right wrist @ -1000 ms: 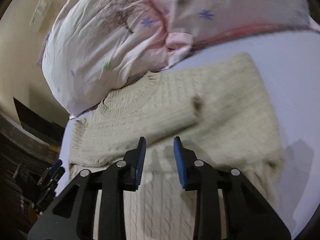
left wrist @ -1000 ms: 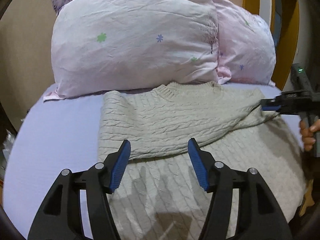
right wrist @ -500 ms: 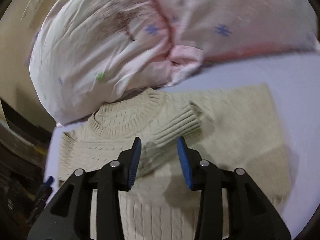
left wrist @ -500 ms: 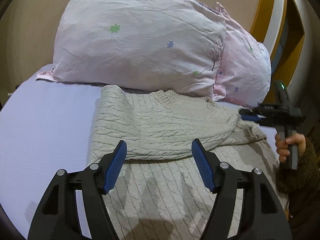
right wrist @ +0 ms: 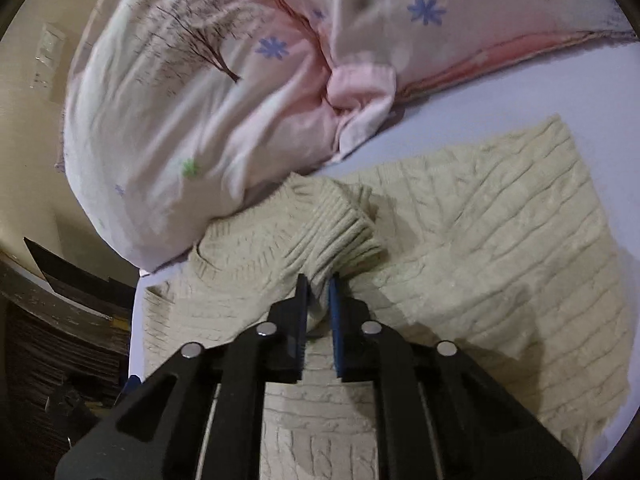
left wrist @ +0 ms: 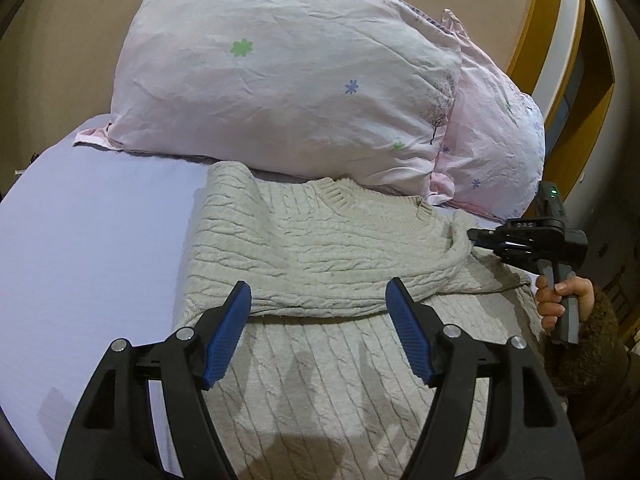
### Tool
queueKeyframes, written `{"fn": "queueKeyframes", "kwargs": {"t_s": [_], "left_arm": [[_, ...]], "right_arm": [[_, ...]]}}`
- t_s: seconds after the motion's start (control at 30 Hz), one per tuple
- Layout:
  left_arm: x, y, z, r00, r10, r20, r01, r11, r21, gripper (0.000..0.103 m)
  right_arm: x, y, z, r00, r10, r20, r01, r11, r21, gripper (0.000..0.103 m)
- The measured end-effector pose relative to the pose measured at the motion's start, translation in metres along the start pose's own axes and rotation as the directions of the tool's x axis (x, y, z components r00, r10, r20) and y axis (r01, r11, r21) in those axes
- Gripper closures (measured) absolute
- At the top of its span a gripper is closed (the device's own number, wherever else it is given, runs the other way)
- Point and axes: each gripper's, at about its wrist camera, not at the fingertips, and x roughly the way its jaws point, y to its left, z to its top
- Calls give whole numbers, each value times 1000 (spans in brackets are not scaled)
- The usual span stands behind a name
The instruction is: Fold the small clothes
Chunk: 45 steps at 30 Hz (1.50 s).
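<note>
lay flat on the pale lilac bed sheet [left wrist: 92, 240]: a cream cable-knit sweater [left wrist: 320, 248], collar toward the two pink flower-printed pillows [left wrist: 288, 68], hem toward the cameras. lay already folded across the chest, one sleeve, from the far side of the body toward the right-hand tool.

clenched on the ribbed cuff of that sleeve [right wrist: 340, 236]: the right gripper [right wrist: 318, 284], blue pads nearly together with knit bunched between them, cuff raised a little off the body. seen from the left wrist view, the same black tool at the sweater's right edge, held by a bare hand [left wrist: 560, 300] in a brown fuzzy cuff.

hovered released over the lower body of the garment: the left gripper [left wrist: 320, 308], fingers [left wrist: 226, 336] spread wide, grasping nothing, not touching the knit so far as could be told.

judged as the sleeve-folding step, mid-way: cuff taken, not yet laid in its final place. judged as needed next: carrying the cuff so the sleeve lies straight and flat within the body's outline, without dragging the loose knit underneath, then letting go; perhaps steadying the body with the idle left tool.
</note>
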Motion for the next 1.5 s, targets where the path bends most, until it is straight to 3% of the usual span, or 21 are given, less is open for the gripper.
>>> {"fn": "queueKeyframes", "kwargs": {"t_s": [0.13, 0.23, 0.37, 0.43, 0.47, 0.5, 0.57, 0.63, 0.77, 0.8, 0.87, 0.97, 1.03, 1.17, 1.23, 1.27, 1.3, 1.33, 1.4, 1.5], "left_arm": [[-4, 4, 0, 1000, -2, 12, 2, 1000, -17, 32], [-16, 4, -1, 1000, -7, 17, 7, 1000, -17, 32], [-41, 11, -9, 998, -61, 1, 61, 995, -79, 32], [-50, 16, -17, 996, -83, -23, 80, 990, -116, 32], [-56, 20, -25, 994, -101, -46, 93, 985, -144, 31], [-59, 21, -29, 992, -111, -59, 101, 982, -157, 31], [-68, 24, -42, 988, -127, -92, 109, 977, -181, 31], [-75, 26, -56, 985, -121, -123, 96, 977, -192, 31], [-79, 26, -82, 973, -156, -173, 114, 966, -231, 31], [-79, 26, -91, 966, -178, -187, 128, 959, -251, 31], [-86, 24, -98, 966, -196, -169, 149, 955, -256, 32], [-98, 18, -114, 953, -257, -160, 205, 937, -283, 35], [-109, 10, -128, 948, -274, -163, 224, 935, -274, 38], [-121, 6, -153, 921, -354, -164, 283, 895, -344, 52], [-119, 4, -160, 916, -361, -176, 281, 889, -362, 59], [-117, 3, -164, 913, -364, -185, 279, 886, -369, 70], [-113, 3, -167, 907, -374, -195, 280, 880, -382, 79], [-111, 2, -167, 903, -381, -197, 284, 876, -391, 94], [-112, -3, -156, 898, -407, -166, 318, 863, -392, 96], [-124, -14, -111, 915, -395, -83, 356, 886, -296, 96]], "right_arm": [[-44, 5, -9, 995, 36, 92, -34, 999, -27, 95], [-80, -6, -34, 988, -30, 154, 33, 999, -18, 95], [-90, -40, -60, 992, -115, 59, 112, 992, 53, 92], [-101, -50, -72, 988, -147, 46, 143, 987, 67, 86], [-113, -56, -78, 986, -157, 57, 153, 986, 63, 76], [-127, -60, -87, 984, -164, 73, 160, 985, 58, 58], [-145, -71, -100, 979, -191, 74, 188, 981, 46, 44], [-152, -82, -111, 980, -196, 45, 193, 980, 53, 44], [-165, -105, -139, 993, -120, -7, 120, 990, 78, 50], [-167, -107, -147, 997, -69, -30, 71, 994, 78, 58], [-165, -107, -161, 996, 31, -83, -25, 997, 74, 65], [-168, -106, -182, 983, 120, -137, -114, 992, 48, 65], [-170, -109, -197, 958, 214, -193, -203, 976, 74, 66], [-178, -108, -221, 928, 278, -249, -274, 960, 52, 66], [-176, -103, -228, 917, 287, -279, -288, 957, 37, 75], [-171, -98, -229, 912, 284, -295, -289, 957, 28, 93], [-170, -95, -227, 911, 291, -292, -295, 955, 30, 96], [-172, -93, -225, 910, 307, -279, -310, 950, 34, 96], [-179, -79, -204, 913, 357, -198, -363, 932, 7, 96], [-197, -57, -159, 904, 426, -45, -428, 901, -67, 96]]}}
